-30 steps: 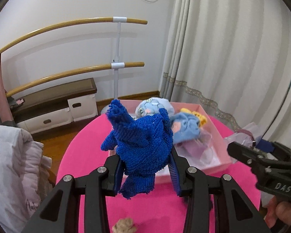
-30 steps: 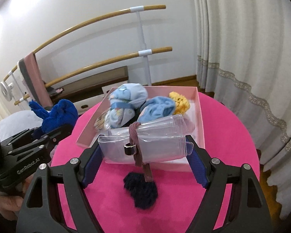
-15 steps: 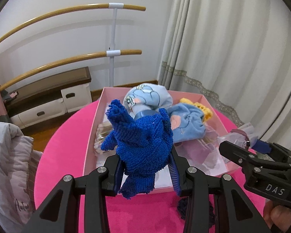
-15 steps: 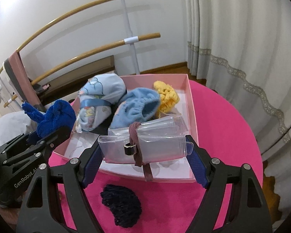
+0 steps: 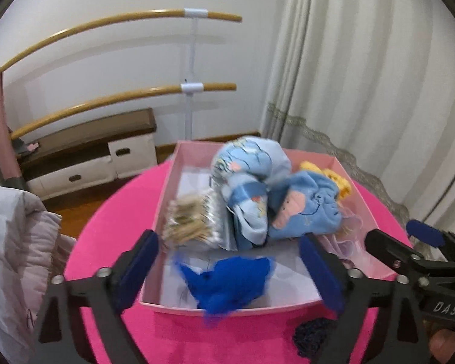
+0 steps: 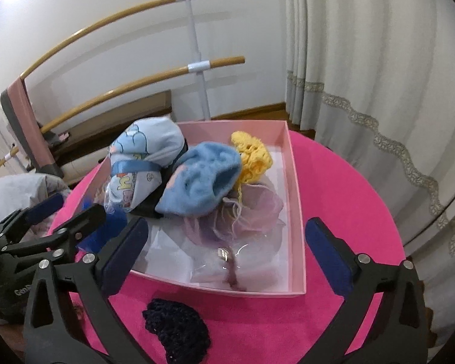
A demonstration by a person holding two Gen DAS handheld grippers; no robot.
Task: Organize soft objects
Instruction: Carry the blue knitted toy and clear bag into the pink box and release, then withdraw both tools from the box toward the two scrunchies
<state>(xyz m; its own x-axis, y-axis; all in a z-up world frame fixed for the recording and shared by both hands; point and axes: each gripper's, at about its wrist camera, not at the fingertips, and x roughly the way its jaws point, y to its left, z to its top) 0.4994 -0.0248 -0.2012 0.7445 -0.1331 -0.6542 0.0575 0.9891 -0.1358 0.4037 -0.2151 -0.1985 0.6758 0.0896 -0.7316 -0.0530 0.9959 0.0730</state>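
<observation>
Pink cardboard makes the box (image 6: 295,188) that stands on the round table (image 6: 348,200), which is covered in bright pink cloth. We hold both tongs just above the near edge of this box, and both are spread wide with nothing between the fingers. Our left gripper (image 5: 227,270) hangs over the near left corner of the box. The royal blue knitted piece (image 5: 227,285) is under it — it is blurred, with one end over the near wall, and we cannot tell if it touches the box floor. Our right gripper (image 6: 224,248) is over the near right corner, and below it the clear plastic pouch (image 6: 236,268) with a brown strap lies flat on the white paper inside the box.

Further inside, the light blue printed bundle (image 6: 142,157) sits near the far left corner. The fluffy blue hat (image 6: 200,182) leans against it in the middle, and the yellow crochet piece (image 6: 253,154) is just beside the hat, toward the far right corner. Between the hat and the pouch lies a pale purple gauze piece (image 6: 245,212). In the left wrist view a packet of cotton swabs (image 5: 191,221) rests against the left wall of the box.

Outside the box, close to the near edge of the table, lies a dark navy crochet piece (image 6: 176,330) — it is apart from the box wall.
</observation>
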